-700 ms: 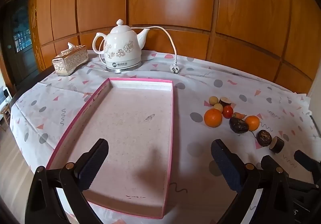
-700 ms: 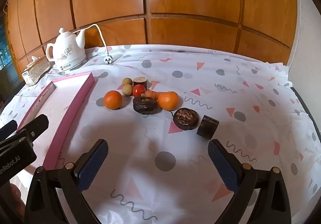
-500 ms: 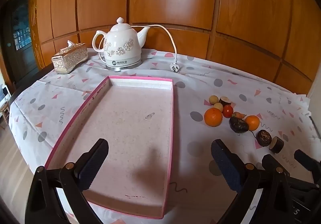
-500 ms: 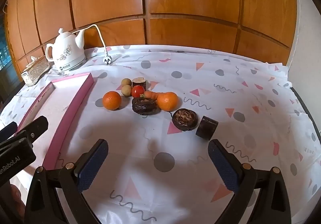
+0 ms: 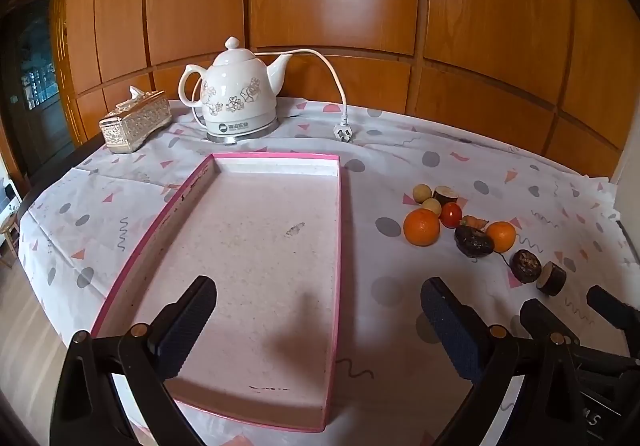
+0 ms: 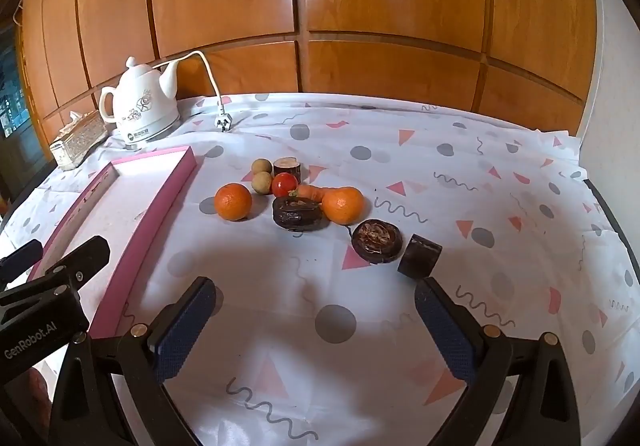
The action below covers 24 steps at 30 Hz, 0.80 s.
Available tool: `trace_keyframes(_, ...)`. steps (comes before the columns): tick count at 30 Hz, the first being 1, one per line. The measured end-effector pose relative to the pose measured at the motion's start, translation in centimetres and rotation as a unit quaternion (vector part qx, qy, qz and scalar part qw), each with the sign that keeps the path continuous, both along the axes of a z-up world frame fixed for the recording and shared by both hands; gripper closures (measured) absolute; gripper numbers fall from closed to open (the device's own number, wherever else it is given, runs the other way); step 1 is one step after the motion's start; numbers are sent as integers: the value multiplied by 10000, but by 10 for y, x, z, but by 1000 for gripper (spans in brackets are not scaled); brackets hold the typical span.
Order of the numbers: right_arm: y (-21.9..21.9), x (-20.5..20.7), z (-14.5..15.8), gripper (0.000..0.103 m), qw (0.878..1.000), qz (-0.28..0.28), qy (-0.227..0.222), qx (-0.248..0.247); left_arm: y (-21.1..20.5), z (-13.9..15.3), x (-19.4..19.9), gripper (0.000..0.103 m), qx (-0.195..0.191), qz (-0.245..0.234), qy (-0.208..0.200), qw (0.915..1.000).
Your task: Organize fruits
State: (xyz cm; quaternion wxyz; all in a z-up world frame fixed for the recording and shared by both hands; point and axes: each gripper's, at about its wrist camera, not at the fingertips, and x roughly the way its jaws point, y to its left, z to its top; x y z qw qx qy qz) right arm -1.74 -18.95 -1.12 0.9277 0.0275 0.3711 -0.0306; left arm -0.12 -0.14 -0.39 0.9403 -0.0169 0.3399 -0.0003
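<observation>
A pink-rimmed tray (image 5: 339,246) lies empty on the table; it also shows in the right wrist view (image 6: 160,206). To its right sits a cluster of fruit: two oranges (image 6: 233,201) (image 6: 343,205), a red tomato (image 6: 284,184), two small tan fruits (image 6: 262,165), a dark wrinkled fruit (image 6: 297,212), a halved dark fruit (image 6: 377,239) and dark cut pieces (image 6: 419,255). The cluster shows in the left wrist view (image 5: 421,227). My left gripper (image 5: 316,330) is open and empty over the tray's near end. My right gripper (image 6: 314,330) is open and empty, short of the fruit.
A white kettle (image 5: 237,94) with cord and plug (image 5: 344,133) stands behind the tray. A gold tissue box (image 5: 134,121) sits at the far left. A wood-panelled wall runs behind the table. The table edge drops off at the left (image 5: 24,246).
Both grippers have edged slightly forward; the fruit and tray sit a little nearer in view. Both stay open and empty.
</observation>
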Motion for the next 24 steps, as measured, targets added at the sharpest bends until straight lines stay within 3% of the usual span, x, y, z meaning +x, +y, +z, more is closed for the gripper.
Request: trace_keyframes(24,0,-2,1,2,9999,28,-64,-85,-6,4,-2,0,-4,8,-58,10000)
